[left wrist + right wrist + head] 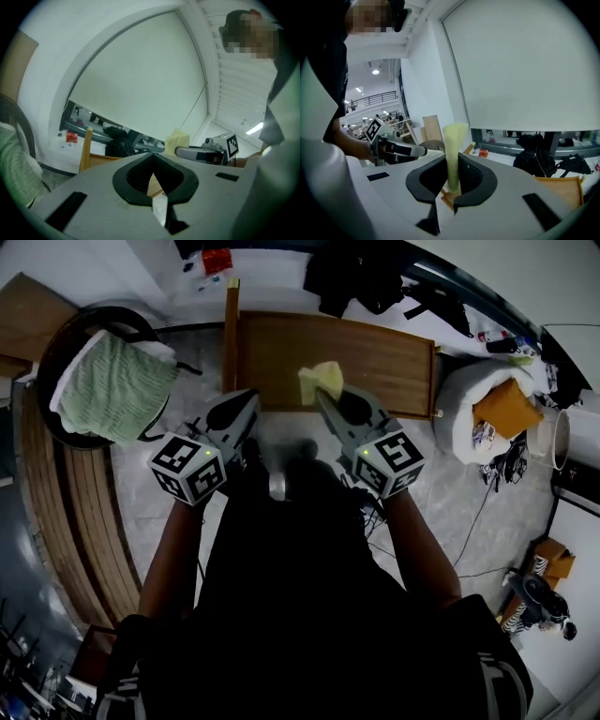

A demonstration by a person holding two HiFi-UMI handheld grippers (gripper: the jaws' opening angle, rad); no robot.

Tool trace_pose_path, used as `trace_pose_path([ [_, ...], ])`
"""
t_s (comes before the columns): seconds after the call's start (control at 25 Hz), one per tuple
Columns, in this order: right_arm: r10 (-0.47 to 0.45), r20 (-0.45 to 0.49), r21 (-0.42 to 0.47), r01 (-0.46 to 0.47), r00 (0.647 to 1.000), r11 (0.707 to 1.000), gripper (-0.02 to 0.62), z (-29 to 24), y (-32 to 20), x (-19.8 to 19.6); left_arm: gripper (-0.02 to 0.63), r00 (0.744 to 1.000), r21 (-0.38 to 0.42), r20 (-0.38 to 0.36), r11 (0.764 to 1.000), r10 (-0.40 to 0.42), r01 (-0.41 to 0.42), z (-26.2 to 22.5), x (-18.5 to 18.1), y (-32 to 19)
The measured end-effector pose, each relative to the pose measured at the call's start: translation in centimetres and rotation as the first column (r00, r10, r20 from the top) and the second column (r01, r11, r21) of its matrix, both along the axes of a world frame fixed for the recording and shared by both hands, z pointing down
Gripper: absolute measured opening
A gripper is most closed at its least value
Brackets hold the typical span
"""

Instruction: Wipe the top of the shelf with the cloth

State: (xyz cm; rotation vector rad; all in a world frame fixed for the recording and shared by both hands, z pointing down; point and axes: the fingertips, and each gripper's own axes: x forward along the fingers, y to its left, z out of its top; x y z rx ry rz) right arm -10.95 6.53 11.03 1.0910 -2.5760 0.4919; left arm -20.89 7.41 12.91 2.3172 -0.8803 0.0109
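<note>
The wooden shelf top point(375, 357) lies in front of me in the head view. My right gripper point(324, 396) is shut on a pale yellow cloth point(322, 380), held just above the shelf's near edge. In the right gripper view the cloth point(453, 140) stands up out of the closed jaws point(451, 163). My left gripper point(250, 399) hovers at the shelf's near left corner, shut with nothing in it. The left gripper view shows its own jaws point(152, 157) closed, and the right gripper point(182, 151) with the cloth point(177, 139) off to the right.
A wooden upright point(231, 334) rises at the shelf's left end. A dark round chair with a green cloth point(112, 381) stands to the left, and wooden boards point(75, 512) lie beside it. A white beanbag with an orange cushion point(506, 404) sits to the right. Black bags point(361, 277) lie behind the shelf.
</note>
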Motion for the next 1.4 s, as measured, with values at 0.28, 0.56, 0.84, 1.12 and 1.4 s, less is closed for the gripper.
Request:
trace_pose_path([
  [0.28, -0.039, 0.079, -0.034, 0.042, 0.996, 0.999, 0.048, 2.3, -6.3, 0.8, 0.009, 0.994, -0.117, 0.082, 0.99, -0.074, 0.083, 1.9, 1.9, -4.1],
  [0.56, -0.161, 0.182, -0.124, 0.186, 0.97, 0.975, 0.048, 5.0, -10.1, 0.9, 0.009, 0.971, -0.24, 0.156, 0.947, -0.178, 0.213, 3.3, 3.8, -8.2],
  [0.84, -0.077, 0.276, -0.286, 0.158, 0.958, 0.945, 0.048, 11.2, -15.3, -1.3, 0.009, 0.955, -0.321, 0.209, 0.908, -0.209, 0.269, 4.9, 2.1, -12.7],
  [1.12, 0.034, 0.291, -0.422, 0.097, 0.956, 0.901, 0.048, 17.5, -18.8, -4.2, 0.009, 0.956, -0.48, 0.237, 0.835, -0.172, 0.269, 10.7, -0.4, -16.2],
  [1.4, 0.103, 0.283, -0.504, 0.056, 0.954, 0.862, 0.048, 24.0, -19.4, -8.8, 0.009, 0.95, -0.428, 0.312, 0.892, -0.009, 0.149, 13.0, 1.1, -17.5],
])
